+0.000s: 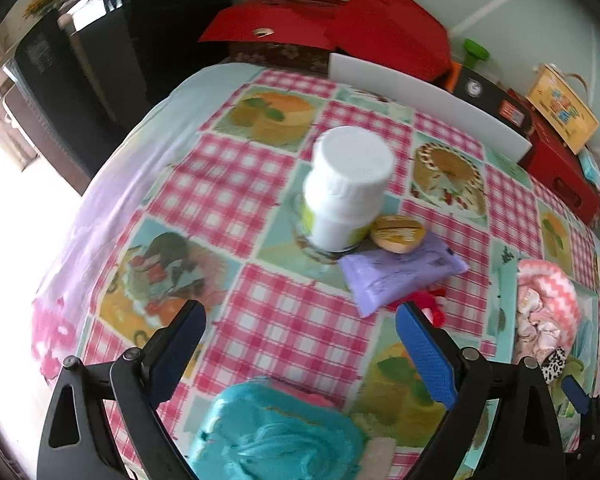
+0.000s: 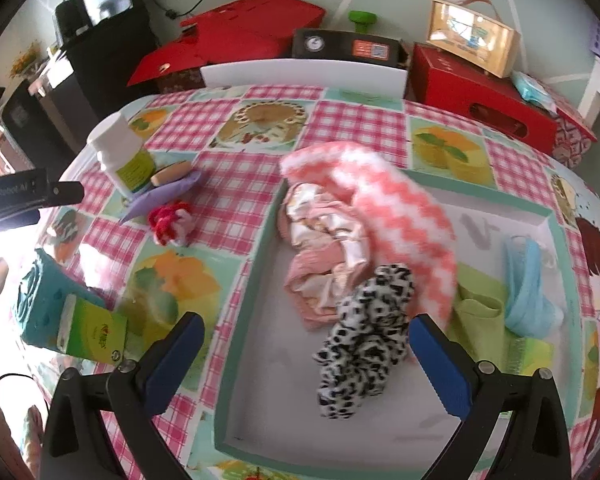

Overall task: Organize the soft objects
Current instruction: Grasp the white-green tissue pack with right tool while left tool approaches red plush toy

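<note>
My right gripper (image 2: pixel 306 328) is open and empty above a shallow teal-rimmed tray (image 2: pixel 252 280). In the tray lie a pink-and-white zigzag cloth (image 2: pixel 400 216), a pink satin cloth (image 2: pixel 324 248), a black-and-white spotted scrunchie (image 2: pixel 364 344), a green cloth (image 2: pixel 480 312) and a blue scrunchie (image 2: pixel 524 292). A red fluffy piece (image 2: pixel 168 220) rests on the checked tablecloth left of the tray. My left gripper (image 1: pixel 300 320) is open and empty, with that red fluffy piece (image 1: pixel 432 304) just beyond its right fingertip. A teal soft-looking item (image 1: pixel 284 436) sits under the left gripper.
A white bottle (image 1: pixel 348 184), a round yellow item (image 1: pixel 396 234) and a purple packet (image 1: pixel 400 276) cluster mid-table. A green carton (image 2: pixel 92 332) leans by the teal item. Red boxes (image 2: pixel 480 92) and a white board (image 2: pixel 300 72) line the far edge. The table drops off at left.
</note>
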Motion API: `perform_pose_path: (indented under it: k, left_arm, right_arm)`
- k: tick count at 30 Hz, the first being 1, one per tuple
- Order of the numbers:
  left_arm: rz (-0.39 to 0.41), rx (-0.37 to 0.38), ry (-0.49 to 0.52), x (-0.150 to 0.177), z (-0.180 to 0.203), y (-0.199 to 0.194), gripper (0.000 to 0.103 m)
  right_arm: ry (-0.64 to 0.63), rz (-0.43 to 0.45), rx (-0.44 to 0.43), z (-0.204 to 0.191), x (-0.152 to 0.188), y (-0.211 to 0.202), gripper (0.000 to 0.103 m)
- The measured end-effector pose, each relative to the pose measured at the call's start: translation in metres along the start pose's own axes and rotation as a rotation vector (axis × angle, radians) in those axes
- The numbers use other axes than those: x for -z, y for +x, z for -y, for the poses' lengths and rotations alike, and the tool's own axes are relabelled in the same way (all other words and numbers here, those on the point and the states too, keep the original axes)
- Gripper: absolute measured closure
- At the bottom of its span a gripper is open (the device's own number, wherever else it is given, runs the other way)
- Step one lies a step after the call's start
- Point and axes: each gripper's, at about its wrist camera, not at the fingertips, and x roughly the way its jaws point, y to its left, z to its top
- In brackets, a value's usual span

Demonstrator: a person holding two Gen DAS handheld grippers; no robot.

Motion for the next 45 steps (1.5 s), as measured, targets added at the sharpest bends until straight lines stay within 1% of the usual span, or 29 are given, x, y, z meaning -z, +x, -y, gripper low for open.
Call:
perform_pose_path:
  k: [5,12,13,15,18,21,25,28,33,35,37,39,41,44,45]
  left_arm:
    - [-0.005,-0.001,-0.048,0.001,-0.020,0.000,0.007]
    - [-0.004,0.004,-0.095,0.002,-0.039,-0.001,0.007]
    - [-0.006,-0.007,-0.097,0.002,-0.041,0.000,0.007]
    - [-0.015,-0.025,-0.096,0.003,-0.044,0.003,0.007]
    - [-0.048,-0.026,-0.109,0.004,-0.050,0.012,0.007]
    - [-0.064,-0.037,-0.115,0.005,-0.053,0.018,0.007]
    - [-0.071,-0.026,-0.121,0.007,-0.055,0.022,0.007]
    - [-0.074,-0.022,-0.122,0.008,-0.055,0.024,0.007]
    - [-0.074,-0.015,-0.122,0.008,-0.054,0.026,0.007]
    - [-0.074,-0.013,-0.124,0.007,-0.055,0.026,0.007]
    - [-0.073,-0.011,-0.124,0.007,-0.054,0.026,0.007]
    - [-0.073,-0.009,-0.124,0.007,-0.055,0.025,0.007]
    - [-0.072,-0.007,-0.125,0.007,-0.055,0.025,0.007]
    - [-0.072,-0.003,-0.126,0.007,-0.055,0.024,0.007]
    - [-0.072,-0.002,-0.126,0.007,-0.054,0.024,0.007]
  right_arm:
    - [-0.068,-0.002,-0.031,-0.027,0.000,0.000,0.000]
    - [-0.221,-0.017,-0.155,-0.081,0.009,0.001,0.000]
    - [-0.238,-0.022,-0.171,-0.087,0.011,0.002,0.000]
    - [-0.273,-0.033,-0.195,-0.099,0.016,0.005,0.000]
    - [-0.316,-0.051,-0.220,-0.112,0.022,0.010,0.000]
    - [-0.339,-0.068,-0.232,-0.120,0.026,0.016,0.000]
    - [-0.355,-0.088,-0.233,-0.128,0.030,0.024,0.000]
    - [-0.349,-0.089,-0.231,-0.129,0.030,0.030,0.000]
    - [-0.329,-0.073,-0.268,-0.131,0.026,0.038,0.000]
    - [-0.338,-0.053,-0.280,-0.135,0.025,0.038,0.002]
    - [-0.376,-0.020,-0.298,-0.143,0.025,0.036,0.006]
    - [-0.419,0.002,-0.297,-0.148,0.027,0.034,0.010]
    - [-0.441,0.018,-0.312,-0.150,0.028,0.034,0.012]
    - [-0.495,0.048,-0.332,-0.153,0.028,0.034,0.018]
    - [-0.505,0.055,-0.345,-0.153,0.027,0.034,0.021]
